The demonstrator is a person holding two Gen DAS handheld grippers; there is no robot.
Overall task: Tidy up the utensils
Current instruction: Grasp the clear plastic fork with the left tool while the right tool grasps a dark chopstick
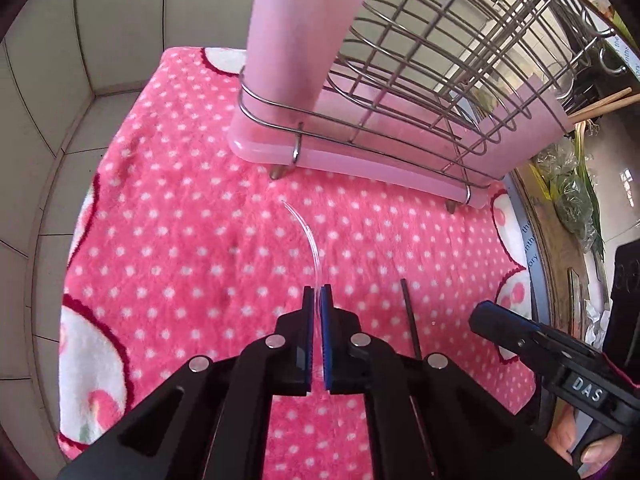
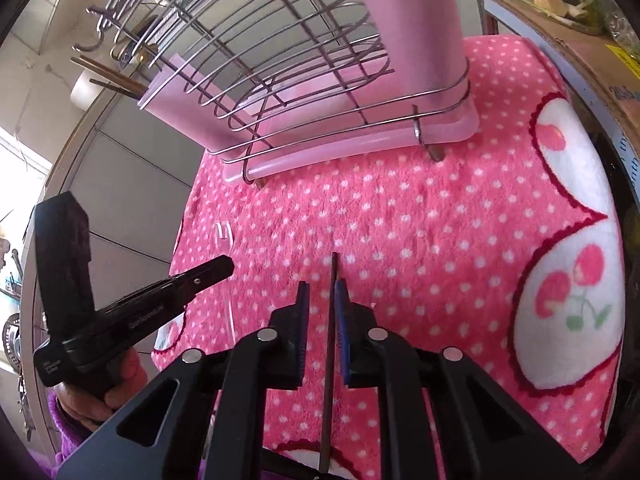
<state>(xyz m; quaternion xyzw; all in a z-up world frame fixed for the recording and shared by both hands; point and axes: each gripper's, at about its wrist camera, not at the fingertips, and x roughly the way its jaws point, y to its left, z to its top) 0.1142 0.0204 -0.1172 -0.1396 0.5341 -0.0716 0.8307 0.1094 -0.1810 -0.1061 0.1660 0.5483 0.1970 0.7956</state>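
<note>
Clear fork (image 1: 310, 240): a see-through plastic utensil, thin and curved, its prongs visible in the right wrist view (image 2: 223, 232); it rises from my left tongs above the pink cloth, in front of the rack
Dark stick (image 2: 330, 320): a slim, straight, dark brown utensil, perhaps a chopstick; it runs lengthwise between the fingers of my right tongs over the cloth, and in the left wrist view (image 1: 411, 316) it shows just to the right of my left tongs
My left tongs (image 1: 318, 294): pressed almost fully together, gripping the lower part of the clear fork between the blue pads
My right tongs (image 2: 322, 286): narrowly parted; the dark stick lies against the right blue pad with a gap at the left pad, so it is not clamped
Pink cloth (image 1: 180, 220): fluffy, bright pink with white dots and white cherry patches, covering the counter
Wire rack (image 1: 420, 80): a metal utensil rack with pink plastic holders and a pink drip tray (image 1: 360, 164), standing on the far part of the cloth
My hands: fingers and a purple sleeve (image 2: 60, 412) show behind the left tongs' grip
</note>
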